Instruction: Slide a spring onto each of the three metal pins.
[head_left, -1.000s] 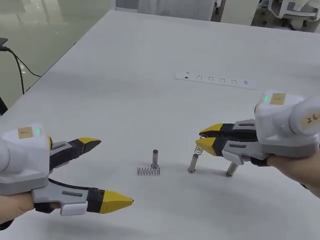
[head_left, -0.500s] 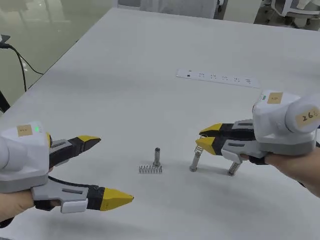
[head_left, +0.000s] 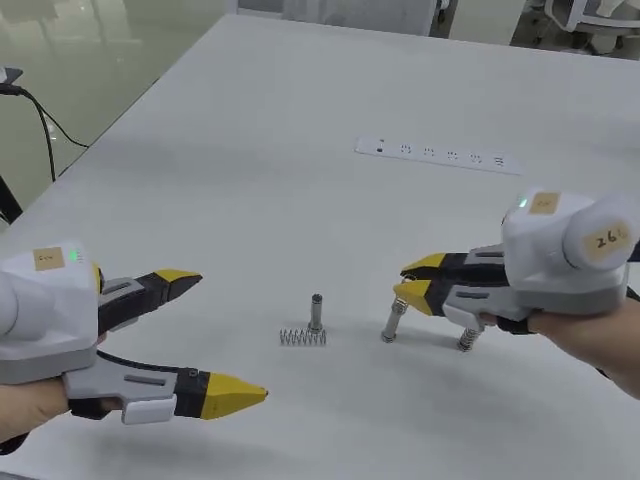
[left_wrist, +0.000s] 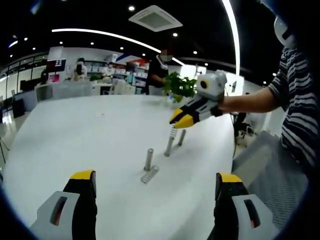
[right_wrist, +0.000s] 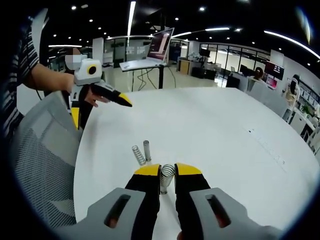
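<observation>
– Three short steel pins stand in a row on the white tabletop (head_left: 250, 150); how many carry springs?
– One, I judge: the three o'clock pin (head_left: 467, 338) looks coiled along its shaft. The yellow-tipped right gripper (head_left: 402, 280) has its jaws nearly together, pinching a small coiled wire spring (right_wrist: 168, 172) atop the middle pin (head_left: 390, 322), so that one is under way, not seated.
– And the third?
– The nine o'clock pin (head_left: 316, 312) stands bare; a loose spring (head_left: 302, 337) lies flat at its seven o'clock, just beside the base.
– The other hand?
– The yellow-tipped left gripper (head_left: 228, 337) hovers at that pin's eight o'clock, jaws spread wide, holding nothing. Fetching the loose spring remains.
</observation>
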